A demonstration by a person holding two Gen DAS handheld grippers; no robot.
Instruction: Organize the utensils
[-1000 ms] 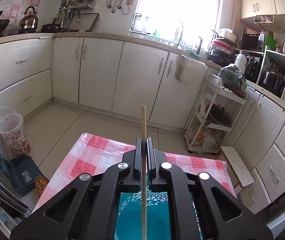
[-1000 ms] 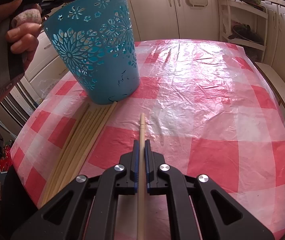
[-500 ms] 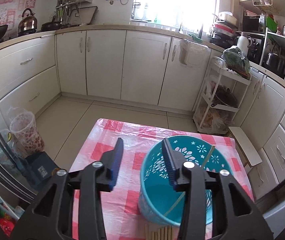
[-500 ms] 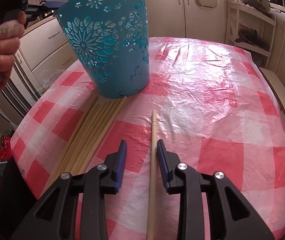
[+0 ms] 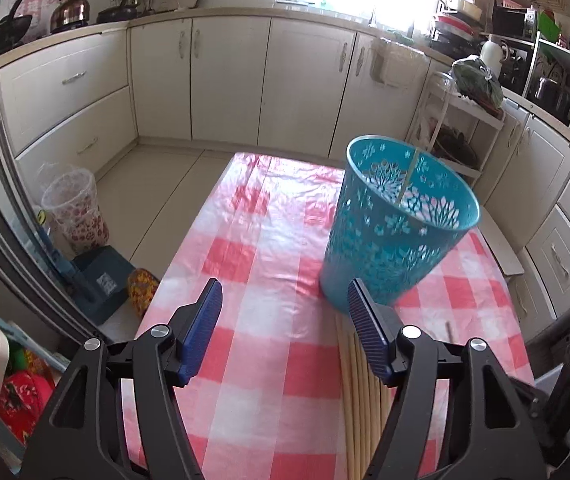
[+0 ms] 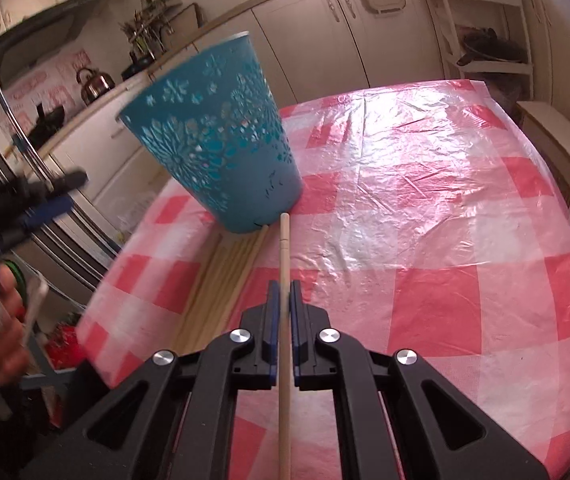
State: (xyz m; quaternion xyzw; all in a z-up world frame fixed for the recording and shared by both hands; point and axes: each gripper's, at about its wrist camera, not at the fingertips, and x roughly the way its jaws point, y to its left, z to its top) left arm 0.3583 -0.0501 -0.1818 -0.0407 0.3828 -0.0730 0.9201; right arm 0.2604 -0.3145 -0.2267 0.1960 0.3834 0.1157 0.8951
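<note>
Wooden chopstick (image 6: 284,264) clamped in right tool (image 6: 284,300); left tool (image 5: 285,312) wide — empty.

Left gripper (image 5: 283,328), closed on a stick 1.0 s ago, now stands wide open; that stick (image 5: 408,174) leans inside the blue basket (image 5: 397,228). Right gripper (image 6: 284,300), parted 0.5 s ago, again clamps its chopstick (image 6: 284,264).

A copper kettle (image 5: 70,7) sits on the counter; a patterned bin (image 5: 75,209) (translucent) stands on the floor.
</note>
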